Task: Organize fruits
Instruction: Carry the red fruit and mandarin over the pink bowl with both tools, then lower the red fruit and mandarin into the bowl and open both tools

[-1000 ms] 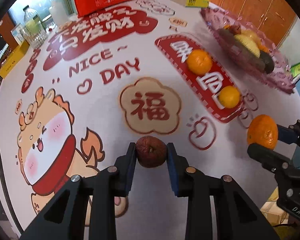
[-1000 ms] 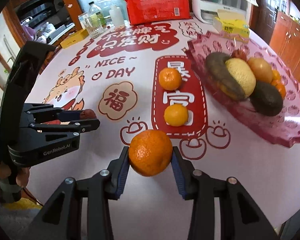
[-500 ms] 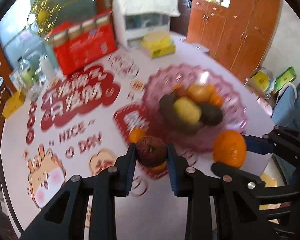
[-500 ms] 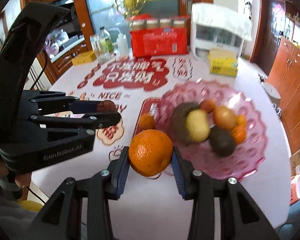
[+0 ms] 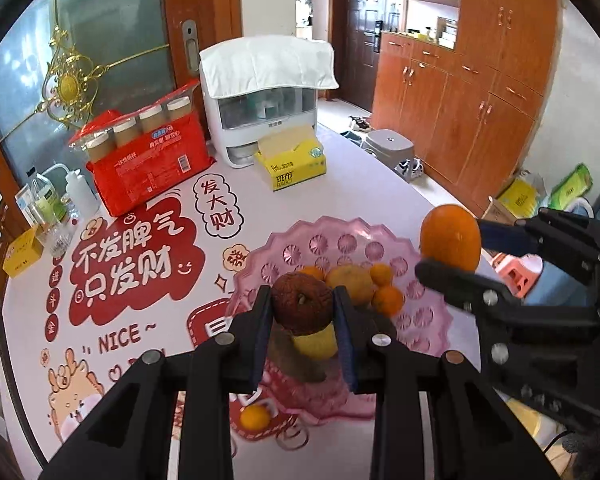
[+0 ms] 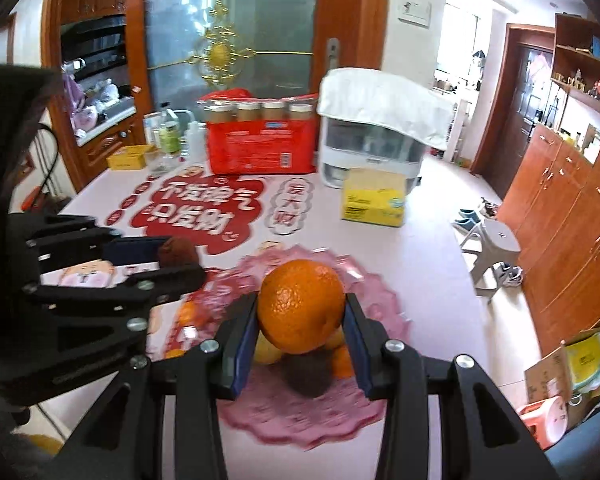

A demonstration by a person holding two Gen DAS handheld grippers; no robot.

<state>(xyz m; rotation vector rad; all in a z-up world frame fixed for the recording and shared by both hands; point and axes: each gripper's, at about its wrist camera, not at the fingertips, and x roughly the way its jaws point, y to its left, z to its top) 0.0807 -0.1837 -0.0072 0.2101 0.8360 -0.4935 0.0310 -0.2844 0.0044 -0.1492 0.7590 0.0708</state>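
My left gripper point(image 5: 302, 312) is shut on a wrinkled dark brown fruit point(image 5: 302, 307) and holds it in the air over the near left part of the pink fruit tray point(image 5: 332, 242). My right gripper point(image 6: 300, 320) is shut on a large orange point(image 6: 301, 305), held above the same tray point(image 6: 364, 288); it shows at the right in the left wrist view point(image 5: 451, 238). The tray holds several fruits: small oranges point(image 5: 388, 300), a yellow one point(image 5: 350, 282) and dark ones partly hidden behind the grippers. The brown fruit also shows in the right wrist view point(image 6: 178, 251).
One small orange point(image 5: 254, 417) lies on the printed tablecloth in front of the tray. At the table's far end stand a red pack of cups point(image 5: 148, 160), a white covered appliance point(image 5: 268, 96), a yellow tissue box point(image 5: 294, 164) and bottles point(image 5: 48, 204). A grey stool point(image 6: 494, 246) stands on the floor at right.
Both grippers have risen and tilted up from the table with their fruits, moving from in front of the tray to above it. The tray now lies beneath both.
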